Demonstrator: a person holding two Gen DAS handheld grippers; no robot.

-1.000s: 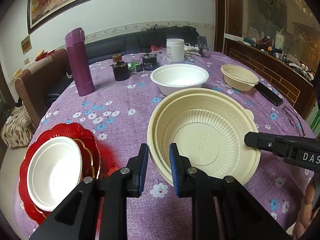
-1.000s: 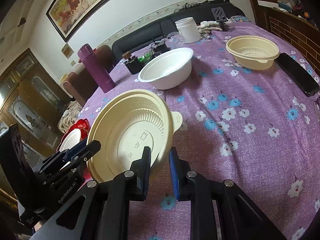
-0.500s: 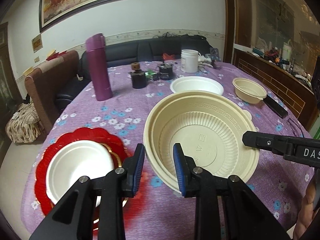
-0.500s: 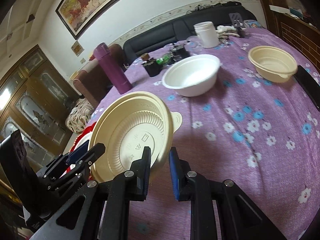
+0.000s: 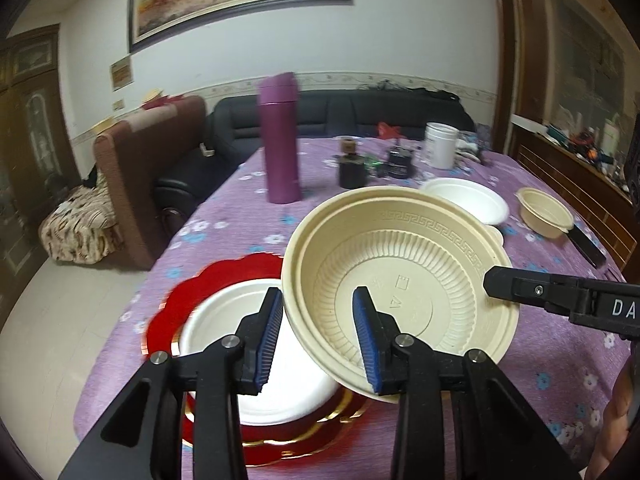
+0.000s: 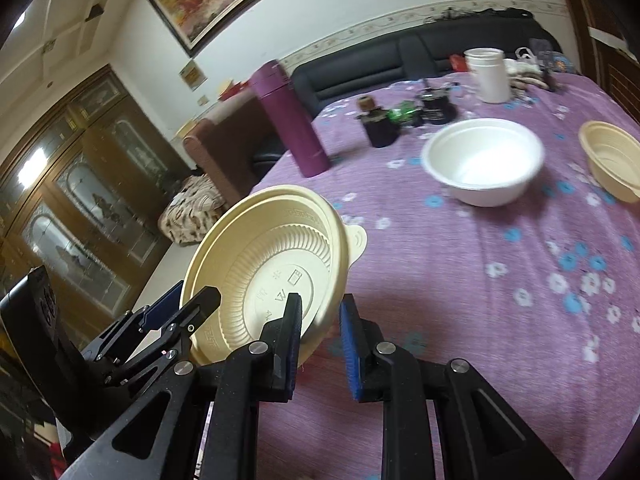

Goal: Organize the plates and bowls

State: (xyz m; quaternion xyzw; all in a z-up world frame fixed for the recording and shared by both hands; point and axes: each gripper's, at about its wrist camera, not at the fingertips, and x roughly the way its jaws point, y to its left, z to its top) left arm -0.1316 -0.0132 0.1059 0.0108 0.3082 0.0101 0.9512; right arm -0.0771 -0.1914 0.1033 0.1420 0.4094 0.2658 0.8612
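Observation:
A large cream ribbed bowl (image 5: 404, 276) hangs in the air, tilted, over the purple flowered table. My left gripper (image 5: 318, 332) has opened; its jaws straddle the bowl's left rim with a clear gap. My right gripper (image 6: 320, 332) is shut on the bowl's (image 6: 264, 272) opposite rim; its finger shows in the left wrist view (image 5: 560, 292). Under the bowl's left side a white plate (image 5: 256, 360) lies on a red scalloped plate (image 5: 224, 280). A white bowl (image 6: 482, 160) and a small cream bowl (image 6: 612, 158) stand farther back.
A purple flask (image 5: 280, 138), a dark jar (image 5: 352, 164) and a white tub (image 5: 440, 144) stand at the far side. A black remote (image 5: 586, 246) lies by the small cream bowl. The table's left edge drops to the floor beside a brown chair (image 5: 132, 176).
The cream bowl has been carried left and up, over the red and white plates. My left gripper's jaws have spread apart off the rim. My right gripper kept its hold.

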